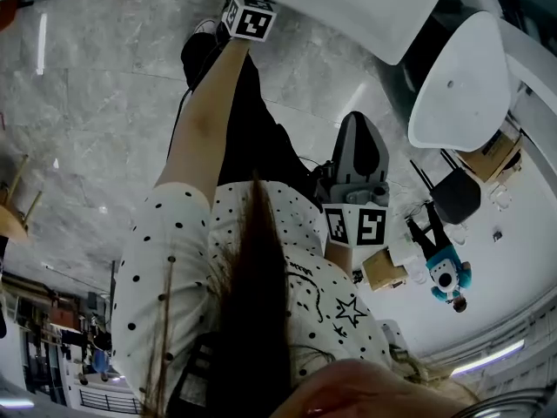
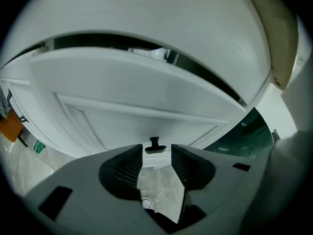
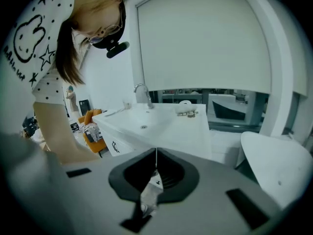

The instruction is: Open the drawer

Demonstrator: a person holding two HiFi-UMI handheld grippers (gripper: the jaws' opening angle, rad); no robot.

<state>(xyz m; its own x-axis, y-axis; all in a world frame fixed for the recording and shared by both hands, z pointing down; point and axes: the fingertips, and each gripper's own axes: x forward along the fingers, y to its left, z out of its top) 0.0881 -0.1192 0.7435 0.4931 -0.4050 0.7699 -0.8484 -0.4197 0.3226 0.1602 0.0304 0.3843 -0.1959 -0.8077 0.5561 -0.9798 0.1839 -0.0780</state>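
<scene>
In the left gripper view a white panelled drawer front [image 2: 146, 89] fills the picture under a white countertop [image 2: 161, 18]. A dark gap [image 2: 98, 40] runs between the top and the front, with something pale showing inside. A small black handle [image 2: 155, 146] sticks out of the front, just beyond the tips of my left gripper [image 2: 156, 161]. Its jaws stand open and the handle is not between the pads. The head view shows only its marker cube [image 1: 249, 16] at the end of the outstretched arm. My right gripper [image 3: 155, 161] is shut on nothing, away from the drawer.
A white round chair [image 1: 459, 81] stands to the right of the right gripper's grey body [image 1: 359, 159]. The right gripper view looks at a white counter [image 3: 166, 126] with a sink and tap [image 3: 142, 93]. Grey marble floor [image 1: 96, 111] lies below.
</scene>
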